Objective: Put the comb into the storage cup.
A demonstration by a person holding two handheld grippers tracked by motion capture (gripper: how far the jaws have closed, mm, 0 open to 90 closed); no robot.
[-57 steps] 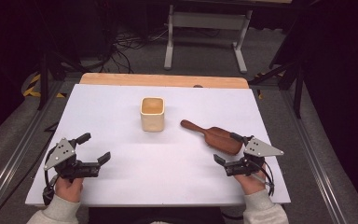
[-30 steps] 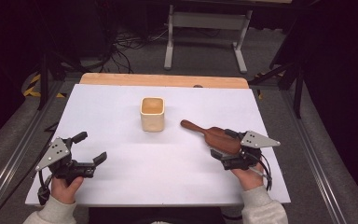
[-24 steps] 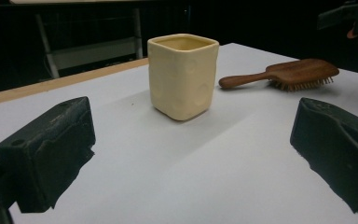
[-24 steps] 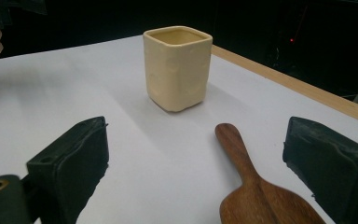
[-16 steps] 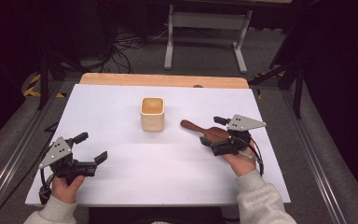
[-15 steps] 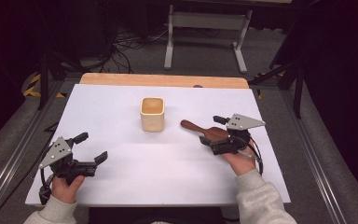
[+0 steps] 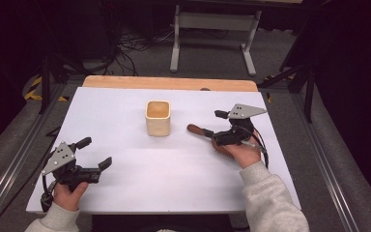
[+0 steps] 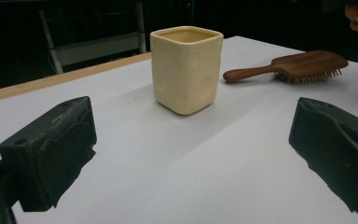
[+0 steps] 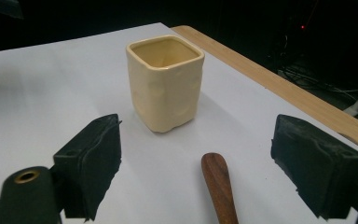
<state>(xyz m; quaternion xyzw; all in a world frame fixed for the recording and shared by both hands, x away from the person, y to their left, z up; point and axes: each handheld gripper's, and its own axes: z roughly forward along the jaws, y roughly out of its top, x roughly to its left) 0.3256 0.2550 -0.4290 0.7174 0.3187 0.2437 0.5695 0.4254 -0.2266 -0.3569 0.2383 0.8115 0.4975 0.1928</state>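
Observation:
A cream square cup [image 7: 158, 117] stands upright near the middle of the white table [image 7: 140, 174]. Right of it lies a dark wooden hairbrush whose handle [image 7: 196, 129] points at the cup; its head is hidden under my right hand. My right gripper [image 7: 215, 124] is open over the brush. In the right gripper view its jaws straddle the handle [image 9: 219, 186], with the cup [image 9: 165, 81] ahead. My left gripper [image 7: 95, 152] rests open and empty at the near left corner. From its view, the cup [image 8: 187, 69] and the bristle-down brush [image 8: 303, 65] lie beyond.
A wooden strip [image 7: 169, 83] runs along the table's far edge. Beyond it on the floor are a grey metal stand [image 7: 217, 21] and cables [image 7: 135, 41]. White tabletop stretches between the two grippers.
My right gripper has moved forward and left from the near right edge, over the brush head and onto the handle. The left gripper shifted slightly. Cup and brush stayed put.

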